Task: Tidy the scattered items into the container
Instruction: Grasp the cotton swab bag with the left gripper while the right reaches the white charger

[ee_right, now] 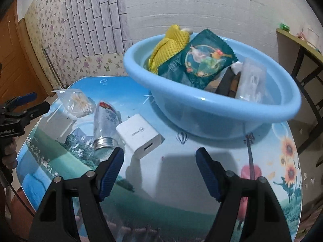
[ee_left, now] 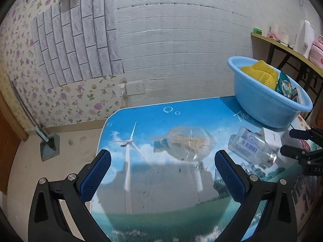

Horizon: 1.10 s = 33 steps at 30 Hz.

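Currently both tools are empty. The left gripper [ee_left: 162, 168] stands wide open above the table [ee_left: 161, 201], with nothing between its blue pads; the bag of cotton swabs [ee_left: 187, 143] lies just ahead of the pad tips, untouched. The right gripper [ee_right: 159, 167] is likewise open, at a moderate spread, and holds nothing; the white charger [ee_right: 139, 136] lies just ahead of it, nearer its left pad.

Reference landmark: the blue basin [ee_right: 212, 111], which serves as the container and sits at the far side of the table.

Items already inside the basin:
- a yellow mesh cloth [ee_right: 171, 44], at the basin's far edge;
- a dark green snack packet [ee_right: 199, 62], leaning near the basin's middle;
- a clear packet [ee_right: 252, 80] toward the basin's right side, with some darker items beneath it that cannot be identified.

Items outside the basin, on the table:
- the white charger, near the basin's left front;
- a clear bottle [ee_right: 106, 125] lying on its side, without a cap, touching or just beside the charger on the side away from the basin;
- the bag of cotton swabs, farthest from the basin, beyond the bottle.

Assessment: the task appears to be more than half done. Three items remain to be moved. The left tool is lined up on the bag and the right tool on the charger; neither grasp has yet begun.
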Each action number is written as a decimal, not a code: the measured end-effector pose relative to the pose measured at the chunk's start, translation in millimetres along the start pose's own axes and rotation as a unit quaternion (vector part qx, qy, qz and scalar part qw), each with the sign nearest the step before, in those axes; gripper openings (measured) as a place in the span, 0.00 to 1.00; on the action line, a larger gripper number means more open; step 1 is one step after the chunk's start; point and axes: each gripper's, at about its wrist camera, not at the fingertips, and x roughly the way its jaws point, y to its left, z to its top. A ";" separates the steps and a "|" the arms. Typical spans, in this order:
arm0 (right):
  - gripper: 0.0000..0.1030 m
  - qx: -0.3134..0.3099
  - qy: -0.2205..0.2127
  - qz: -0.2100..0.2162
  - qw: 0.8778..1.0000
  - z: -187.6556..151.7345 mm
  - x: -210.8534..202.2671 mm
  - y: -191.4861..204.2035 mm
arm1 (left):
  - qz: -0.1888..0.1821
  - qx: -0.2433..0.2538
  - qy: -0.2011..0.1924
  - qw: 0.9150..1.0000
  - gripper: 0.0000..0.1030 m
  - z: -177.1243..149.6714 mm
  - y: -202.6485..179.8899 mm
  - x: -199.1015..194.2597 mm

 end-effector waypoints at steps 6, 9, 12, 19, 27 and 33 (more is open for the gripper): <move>0.72 -0.031 0.014 0.006 0.999 7.6 12.9 8.7 | -0.008 -0.011 0.005 1.000 1.00 8.1 7.9 19.0; 0.71 -0.039 0.021 0.009 0.999 11.2 19.7 11.8 | -0.014 -0.011 0.008 1.000 1.00 11.4 8.5 27.5; 0.70 -0.042 0.030 0.010 0.999 14.5 27.2 14.5 | -0.026 -0.006 0.015 1.000 1.00 14.7 4.6 37.1; 0.53 -0.049 0.042 0.029 0.998 19.8 36.1 22.8 | -0.046 0.026 0.029 0.998 0.98 18.2 -12.2 53.3; 0.44 -0.045 0.044 0.046 0.997 14.2 28.8 22.0 | -0.070 0.037 0.042 0.996 0.41 13.9 -18.1 50.4; 0.43 -0.033 0.047 0.040 0.998 -0.7 15.4 15.6 | -0.078 0.045 0.040 0.995 0.35 8.1 -23.8 34.2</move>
